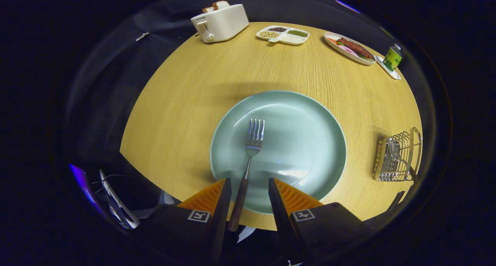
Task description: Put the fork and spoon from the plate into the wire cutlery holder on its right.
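Fingers (250, 186) parted, straddling the fork (248, 169) handle without gripping it. Fork lies on the green plate (310, 142). Spoon (395, 151) rests in the wire cutlery holder (397, 155), right of the plate on the bench (186, 99).

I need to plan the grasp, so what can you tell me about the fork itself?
The fork has a shiny metal head with four tines and a thin metal neck joined to a dark brown handle that looks like wood. It lies flat on the pale green plate, tines pointing away from the gripper, handle crossing the plate's near rim. The handle sits between the open orange fingers, closer to the left one; neither presses on it.
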`<state>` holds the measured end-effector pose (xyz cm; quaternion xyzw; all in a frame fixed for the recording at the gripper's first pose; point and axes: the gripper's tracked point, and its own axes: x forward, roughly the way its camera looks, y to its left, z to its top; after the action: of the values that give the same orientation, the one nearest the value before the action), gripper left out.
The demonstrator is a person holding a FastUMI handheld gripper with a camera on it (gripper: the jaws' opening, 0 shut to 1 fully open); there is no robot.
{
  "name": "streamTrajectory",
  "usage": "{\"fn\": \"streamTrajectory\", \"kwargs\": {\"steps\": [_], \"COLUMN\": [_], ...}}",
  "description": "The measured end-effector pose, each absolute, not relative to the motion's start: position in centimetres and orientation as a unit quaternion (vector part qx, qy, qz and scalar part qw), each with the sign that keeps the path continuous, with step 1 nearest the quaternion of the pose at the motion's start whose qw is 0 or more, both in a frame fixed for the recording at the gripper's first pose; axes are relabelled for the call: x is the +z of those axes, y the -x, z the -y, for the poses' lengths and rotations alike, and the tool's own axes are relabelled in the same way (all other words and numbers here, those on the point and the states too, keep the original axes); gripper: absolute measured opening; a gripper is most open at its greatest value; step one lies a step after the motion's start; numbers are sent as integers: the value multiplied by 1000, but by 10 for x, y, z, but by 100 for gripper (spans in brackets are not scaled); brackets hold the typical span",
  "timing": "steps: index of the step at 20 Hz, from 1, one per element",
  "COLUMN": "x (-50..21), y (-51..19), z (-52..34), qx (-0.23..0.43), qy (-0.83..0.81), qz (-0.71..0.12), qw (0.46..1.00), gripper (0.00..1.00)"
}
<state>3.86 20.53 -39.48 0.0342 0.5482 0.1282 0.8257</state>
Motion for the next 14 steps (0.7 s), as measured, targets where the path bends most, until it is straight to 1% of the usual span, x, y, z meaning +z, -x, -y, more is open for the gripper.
{"fn": "streamTrajectory", "kwargs": {"steps": [1,2,6,7,9,14], "x": [-396,-400,-413,-414,-419,-399], "y": [-40,-39,-44,-44,-43,-43], "z": [-205,-206,-204,-202,-207,-201], "qx": [126,124,115,114,128,146], "qy": [-37,-39,-24,-16,-14,-29], "qz": [-553,-556,-563,-566,-570,-564], "qw": [823,821,818,817,812,813], "gripper": [55,55,39,18,12,9]}}
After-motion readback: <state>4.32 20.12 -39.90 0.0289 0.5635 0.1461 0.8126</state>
